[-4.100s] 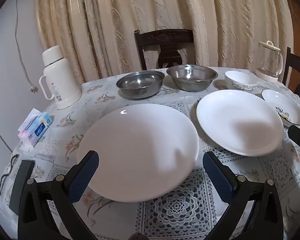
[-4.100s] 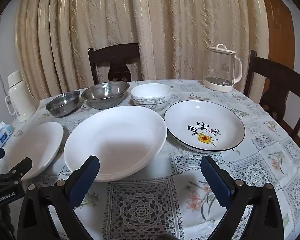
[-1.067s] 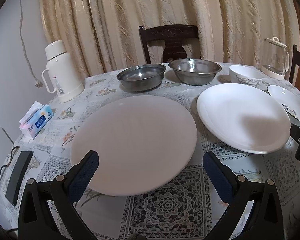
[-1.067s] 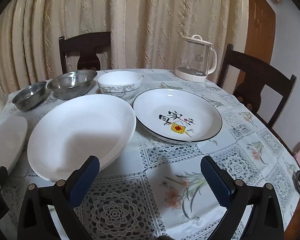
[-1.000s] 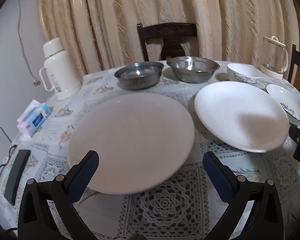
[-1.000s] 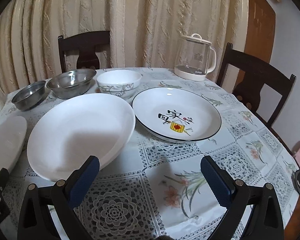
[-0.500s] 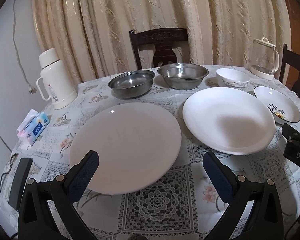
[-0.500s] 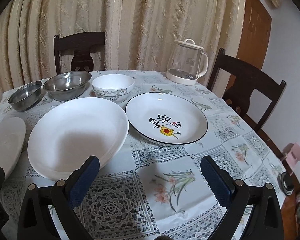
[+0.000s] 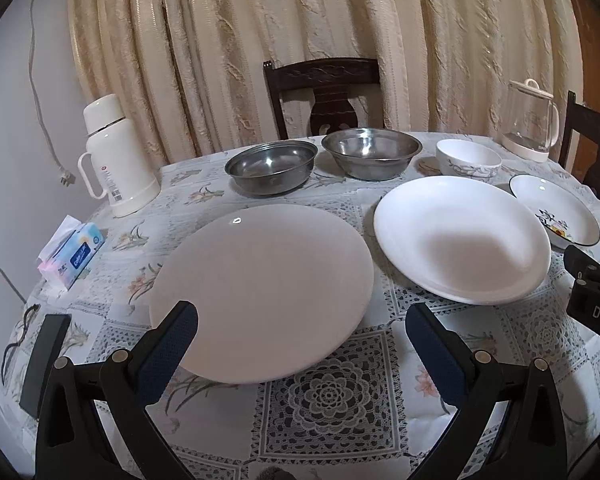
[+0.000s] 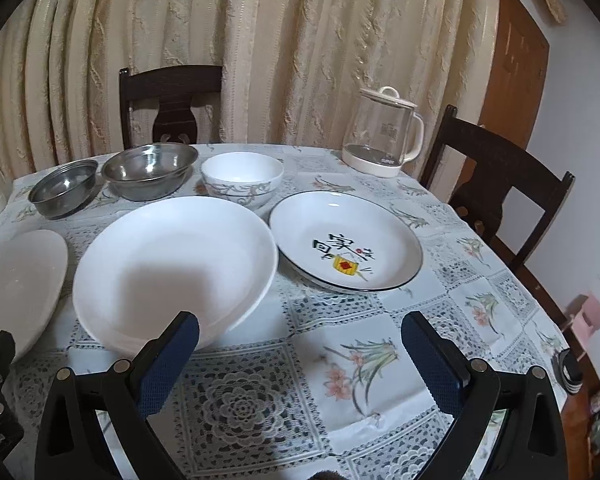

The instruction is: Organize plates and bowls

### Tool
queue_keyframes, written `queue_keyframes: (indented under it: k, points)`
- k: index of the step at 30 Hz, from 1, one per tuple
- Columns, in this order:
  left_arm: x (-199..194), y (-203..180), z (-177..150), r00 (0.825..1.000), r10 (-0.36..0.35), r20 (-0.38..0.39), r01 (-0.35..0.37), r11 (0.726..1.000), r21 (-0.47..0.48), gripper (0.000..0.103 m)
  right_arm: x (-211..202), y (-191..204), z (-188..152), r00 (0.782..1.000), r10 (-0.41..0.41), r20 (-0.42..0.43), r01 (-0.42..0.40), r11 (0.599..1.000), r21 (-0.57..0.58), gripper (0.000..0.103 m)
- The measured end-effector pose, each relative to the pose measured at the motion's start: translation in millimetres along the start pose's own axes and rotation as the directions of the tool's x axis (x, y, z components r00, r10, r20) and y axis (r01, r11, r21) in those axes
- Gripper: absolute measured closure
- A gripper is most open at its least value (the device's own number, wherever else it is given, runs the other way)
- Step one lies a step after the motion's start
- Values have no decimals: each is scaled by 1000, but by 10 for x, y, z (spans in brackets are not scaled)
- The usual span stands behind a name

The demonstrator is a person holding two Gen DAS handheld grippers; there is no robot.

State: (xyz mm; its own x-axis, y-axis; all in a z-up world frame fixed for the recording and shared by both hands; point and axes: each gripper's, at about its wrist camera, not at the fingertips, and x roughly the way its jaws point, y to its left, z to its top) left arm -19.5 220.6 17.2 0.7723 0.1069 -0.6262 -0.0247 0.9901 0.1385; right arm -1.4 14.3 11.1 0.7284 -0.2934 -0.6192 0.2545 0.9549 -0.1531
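Hovering wide open and empty, the left hand-held gripper (image 9: 300, 344) faces the flat plate (image 9: 260, 292). The right hand-held gripper (image 10: 300, 354) gapes empty too, the deep plate (image 10: 172, 268) at 11 o'clock.

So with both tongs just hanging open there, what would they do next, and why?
Probably ease the open left tongs forward onto the near rim of the flat white plate directly ahead. Nothing is stacked yet, and the right tongs are open and empty too.

A white thermos (image 9: 114, 156), tissue pack (image 9: 74, 254), glass kettle (image 10: 382, 134) and dark chairs (image 9: 324, 98) surround the lace-clothed table (image 9: 332, 396).
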Motion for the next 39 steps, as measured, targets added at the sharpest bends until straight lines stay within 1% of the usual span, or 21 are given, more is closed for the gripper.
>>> queue_keyframes:
  k: [3, 16, 23, 31, 39]
  points:
    - [3, 53, -4, 1000, 1, -3, -1, 1000, -6, 0, -1, 44, 5, 1000, 11, -6, -11, 1000, -7, 0]
    - [71, 211, -41, 1000, 6, -15, -6, 1000, -30, 0, -27, 229, 20, 1000, 13, -14, -13, 999, -32, 0]
    - [107, 298, -63, 1000, 7, -24, -8, 999, -41, 0, -30, 348, 6, 999, 37, -27, -38, 998, -44, 0]
    - [154, 419, -71, 999, 14, -32, -15, 999, -47, 0, -9, 485, 4, 995, 88, -57, -90, 995, -44, 0]
    - [189, 547, -90, 999, 16, -36, -18, 998, -61, 0, -37, 674, -9, 990, 122, -65, -127, 990, -63, 0]
